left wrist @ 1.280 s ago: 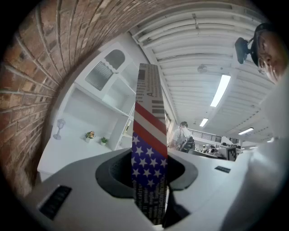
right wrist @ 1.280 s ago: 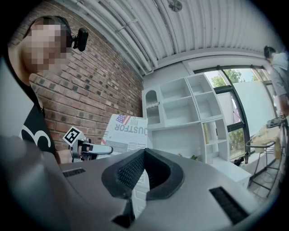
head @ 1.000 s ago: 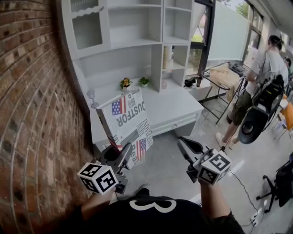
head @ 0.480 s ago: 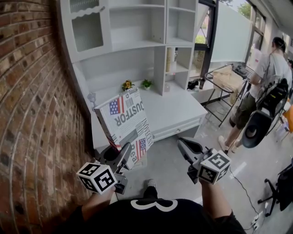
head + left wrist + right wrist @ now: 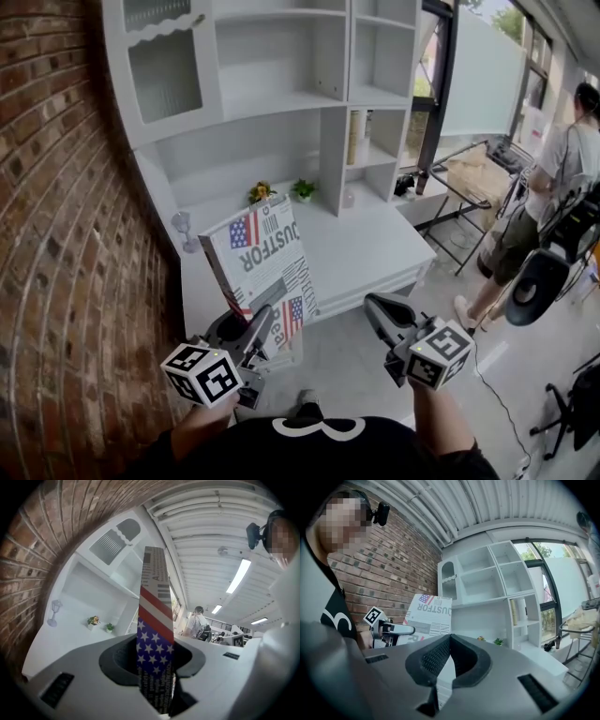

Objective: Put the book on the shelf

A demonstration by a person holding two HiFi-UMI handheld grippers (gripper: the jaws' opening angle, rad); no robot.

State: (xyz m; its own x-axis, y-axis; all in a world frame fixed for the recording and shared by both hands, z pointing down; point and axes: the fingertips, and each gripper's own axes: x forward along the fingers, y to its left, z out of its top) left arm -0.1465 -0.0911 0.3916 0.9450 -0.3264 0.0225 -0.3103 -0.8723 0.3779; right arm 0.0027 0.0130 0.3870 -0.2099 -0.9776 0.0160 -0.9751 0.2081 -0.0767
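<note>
The book (image 5: 258, 253) is pinched by its lower edge between the jaws of the left gripper (image 5: 251, 336) and is held up above it, tilted, with its flag-printed cover turned toward the person. In the left gripper view a narrow edge of the book is seen rising from between the jaws, which are pressed on it from both sides. The book is carried in the air ahead of this gripper, in front of the table (image 5: 375, 248), and is not placed on the shelf (image 5: 281, 98) that rises beyond it. Two small plants (image 5: 260, 193) and a glass (image 5: 183, 225) are seen on the table past the book. The right gripper (image 5: 375, 309) is held to the right of the left one, well apart from the book, with its jaws pressed together and nothing between them. A brick wall (image 5: 56, 234) is seen to the left of the left gripper, and a bystander (image 5: 562, 178) far off to the right of the right gripper
</note>
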